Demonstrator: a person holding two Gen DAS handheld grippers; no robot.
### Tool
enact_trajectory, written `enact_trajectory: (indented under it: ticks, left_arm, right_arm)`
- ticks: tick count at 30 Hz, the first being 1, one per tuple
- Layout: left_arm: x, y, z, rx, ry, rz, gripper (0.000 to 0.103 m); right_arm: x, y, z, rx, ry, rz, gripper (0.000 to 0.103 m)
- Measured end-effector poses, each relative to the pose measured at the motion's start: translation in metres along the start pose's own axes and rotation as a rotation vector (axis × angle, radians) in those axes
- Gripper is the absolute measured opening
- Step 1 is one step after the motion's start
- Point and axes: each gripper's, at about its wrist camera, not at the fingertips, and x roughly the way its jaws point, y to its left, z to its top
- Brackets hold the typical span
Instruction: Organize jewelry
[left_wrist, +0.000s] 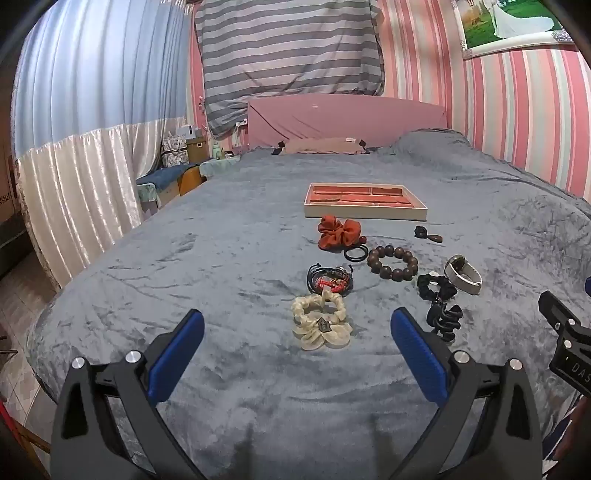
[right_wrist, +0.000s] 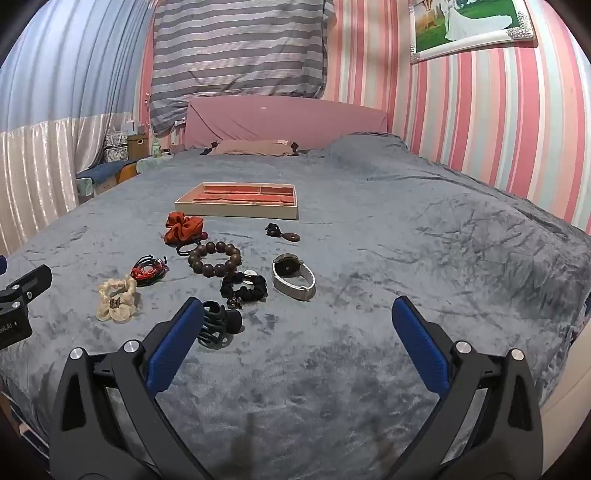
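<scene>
A jewelry tray (left_wrist: 365, 213) with red-lined compartments lies on the grey-blue bedspread (left_wrist: 229, 258); it also shows in the right wrist view (right_wrist: 236, 212). In front of it lie a rust scrunchie (left_wrist: 338, 232), a wooden bead bracelet (left_wrist: 392, 263), a corded bracelet bundle (left_wrist: 330, 279), a cream scrunchie (left_wrist: 320, 323), a black scrunchie (right_wrist: 243, 287), a black claw clip (right_wrist: 218, 326), a white-strapped watch (right_wrist: 293, 281) and a small dark pendant (right_wrist: 282, 232). My left gripper (left_wrist: 297, 325) is open, just before the cream scrunchie. My right gripper (right_wrist: 297, 317) is open and empty, right of the claw clip.
A pink headboard (left_wrist: 343, 118) and a tan pillow (left_wrist: 321, 145) are at the far end. Striped walls stand behind and to the right. Curtains (left_wrist: 81, 177) and bedside clutter are at the left. The bed edge drops to tiled floor at the left.
</scene>
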Motion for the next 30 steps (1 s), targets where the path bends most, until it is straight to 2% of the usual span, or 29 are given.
enact_trajectory:
  ticks: [30]
  left_arm:
    - [0.0031,0.0052,-0.0031,-0.022,0.016,-0.010,0.099]
  right_arm:
    - [-0.0032,0.0017,-0.0006,-0.005,-0.001,-0.008,0.099]
